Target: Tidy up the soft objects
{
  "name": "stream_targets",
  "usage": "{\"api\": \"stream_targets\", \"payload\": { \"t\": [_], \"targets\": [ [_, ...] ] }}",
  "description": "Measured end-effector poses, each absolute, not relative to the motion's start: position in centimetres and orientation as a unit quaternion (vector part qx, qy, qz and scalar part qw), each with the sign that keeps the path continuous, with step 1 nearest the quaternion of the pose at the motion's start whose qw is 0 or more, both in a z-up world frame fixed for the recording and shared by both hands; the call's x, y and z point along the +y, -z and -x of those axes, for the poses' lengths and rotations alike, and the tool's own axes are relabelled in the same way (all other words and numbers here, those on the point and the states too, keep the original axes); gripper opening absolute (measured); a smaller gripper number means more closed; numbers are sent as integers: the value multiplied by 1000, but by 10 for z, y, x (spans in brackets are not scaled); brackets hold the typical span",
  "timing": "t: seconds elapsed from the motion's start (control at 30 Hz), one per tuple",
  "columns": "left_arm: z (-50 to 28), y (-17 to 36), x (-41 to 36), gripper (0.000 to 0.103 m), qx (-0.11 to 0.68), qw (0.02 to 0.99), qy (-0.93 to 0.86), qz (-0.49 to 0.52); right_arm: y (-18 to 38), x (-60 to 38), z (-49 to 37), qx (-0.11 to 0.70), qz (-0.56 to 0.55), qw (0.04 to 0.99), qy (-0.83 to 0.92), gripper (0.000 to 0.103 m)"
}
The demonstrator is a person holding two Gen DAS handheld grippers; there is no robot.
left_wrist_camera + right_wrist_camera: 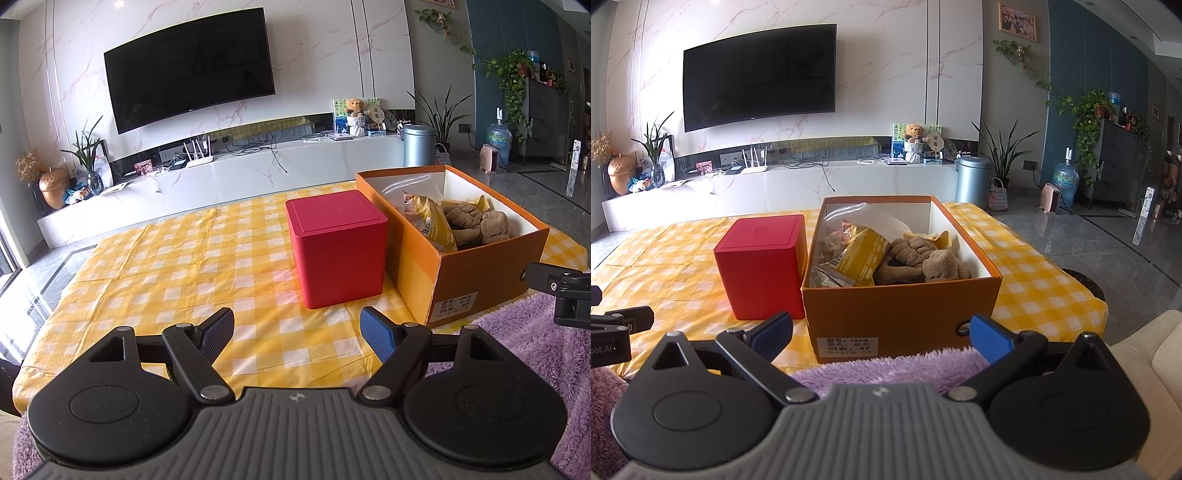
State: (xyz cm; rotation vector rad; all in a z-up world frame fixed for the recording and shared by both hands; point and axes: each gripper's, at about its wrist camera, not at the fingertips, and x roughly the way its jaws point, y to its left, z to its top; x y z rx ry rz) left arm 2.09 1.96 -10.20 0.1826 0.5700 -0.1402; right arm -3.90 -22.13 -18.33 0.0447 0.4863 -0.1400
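An open orange shoebox (901, 314) (480, 273) stands on the yellow checked tablecloth (184, 266). Inside it lie a brown plush toy (923, 260) (476, 221), a yellow snack packet (862, 262) (432, 221) and clear plastic wrap. A closed red cube box (762, 266) (338, 251) stands against its left side. A purple fluffy cloth (886, 367) (535, 350) lies at the table's near edge in front of the shoebox. My left gripper (297, 334) is open and empty, low over the cloth in front of the red box. My right gripper (881, 334) is open and empty, just before the shoebox.
Behind the table a white TV bench (775, 184) runs under a wall-mounted TV (759, 75). A grey bin (973, 181) stands at its right end. A cream cushion (1145, 369) sits at the lower right. Grey tiled floor (1089, 240) lies to the right.
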Motion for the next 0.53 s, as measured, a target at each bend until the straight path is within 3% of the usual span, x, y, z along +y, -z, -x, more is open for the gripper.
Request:
{"api": "stream_targets", "payload": {
  "t": [0.53],
  "targets": [
    [-21,101,20,91,279,954,69,-89,184,-221,39,240,-22,968,69,100]
  ]
}}
